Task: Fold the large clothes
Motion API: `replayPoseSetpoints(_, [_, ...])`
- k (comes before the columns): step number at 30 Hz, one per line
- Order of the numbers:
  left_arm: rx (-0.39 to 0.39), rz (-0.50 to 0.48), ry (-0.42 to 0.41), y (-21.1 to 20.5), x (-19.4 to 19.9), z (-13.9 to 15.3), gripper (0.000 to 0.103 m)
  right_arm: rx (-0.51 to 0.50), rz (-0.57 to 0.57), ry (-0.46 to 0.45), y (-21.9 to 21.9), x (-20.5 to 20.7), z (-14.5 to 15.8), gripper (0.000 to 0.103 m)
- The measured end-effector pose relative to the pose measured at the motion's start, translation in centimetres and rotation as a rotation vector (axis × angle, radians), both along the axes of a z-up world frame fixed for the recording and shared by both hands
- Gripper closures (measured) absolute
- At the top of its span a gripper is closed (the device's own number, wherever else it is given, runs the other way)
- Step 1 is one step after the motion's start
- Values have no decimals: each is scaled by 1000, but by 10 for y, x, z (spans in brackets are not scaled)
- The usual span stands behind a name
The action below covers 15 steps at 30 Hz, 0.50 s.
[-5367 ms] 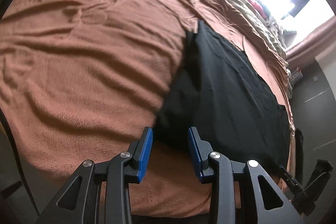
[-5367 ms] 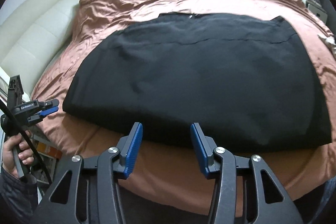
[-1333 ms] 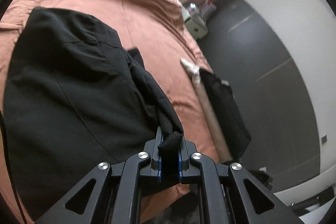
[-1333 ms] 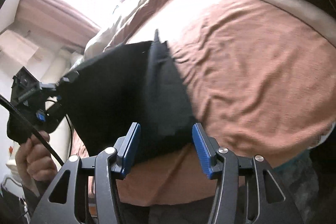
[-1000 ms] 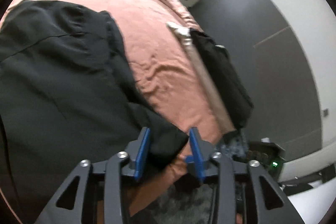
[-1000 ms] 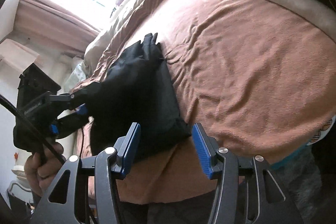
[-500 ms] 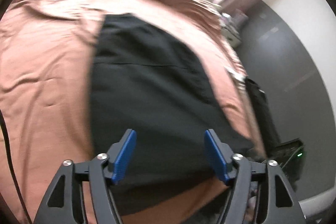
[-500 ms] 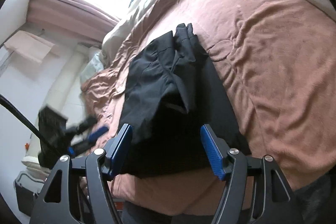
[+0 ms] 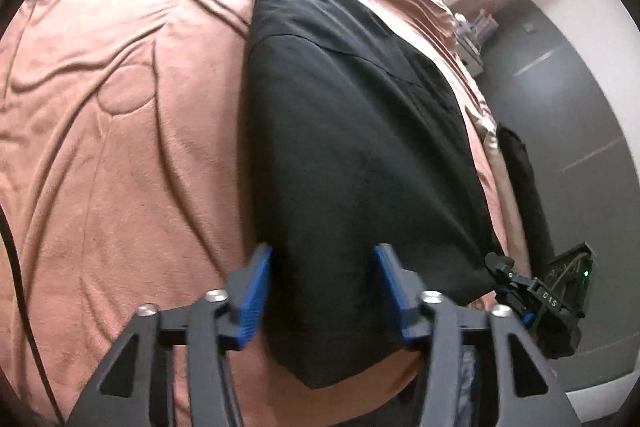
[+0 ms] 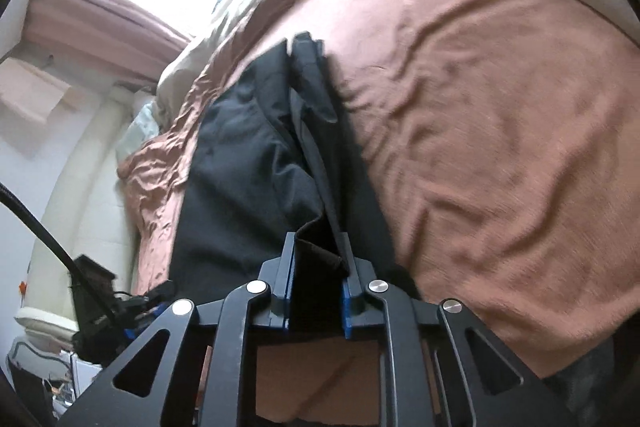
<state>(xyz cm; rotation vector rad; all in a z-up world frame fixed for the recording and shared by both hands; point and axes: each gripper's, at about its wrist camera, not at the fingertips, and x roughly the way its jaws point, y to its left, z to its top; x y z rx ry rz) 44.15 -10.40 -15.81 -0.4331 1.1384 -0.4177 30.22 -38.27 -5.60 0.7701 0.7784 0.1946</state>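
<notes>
Between the blue pads of the right claw (image 10: 316, 267): a bunched edge of the black garment (image 10: 256, 163), jaws closing and already narrow, cloth pinched and rising in a ridge from the near hem. Same claw visible in the left wrist view at the right-hand near corner of the cloth (image 9: 506, 273).

At the left claw (image 9: 320, 291): jaws about half open and closing, straddling the near hem of the black garment (image 9: 352, 147); pads to either side of the cloth, not pressing on it. No grip on this side yet.

Beyond the claws: garment spread lengthwise on the brown bed cover (image 9: 120, 127), far end toward the bright window, left half lying flat, right half rucked into long folds. Second dark item (image 9: 520, 179) hanging at the bed's right edge, apart from the work.

Step in hand, by judgement: taking hold of the near hem at two points, ready for a fold away from the person.

Next move calls for:
- closing the left claw fully on the hem, top layers gathered together;
- lifting both corners level, hem taut between them;
- carrying the hem toward the far end and laying it edge to edge.
</notes>
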Motion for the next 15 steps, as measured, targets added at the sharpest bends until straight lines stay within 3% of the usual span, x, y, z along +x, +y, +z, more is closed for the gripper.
replayPoseSetpoints(7, [62, -28, -13, -13, -5, -3, 63, -14, 22, 23, -8, -18, -6, 88])
replayPoseSetpoints(10, [46, -26, -4, -9, 0, -5, 62, -15, 51, 20, -12, -15, 5, 79])
replayPoseSetpoints(13, [31, -15, 6, -4, 2, -8, 59, -62, 39, 20, -22, -11, 13, 47])
replayPoseSetpoints(15, [25, -9, 5, -6, 1, -9, 58, -51, 48, 20, -25, -7, 14, 42])
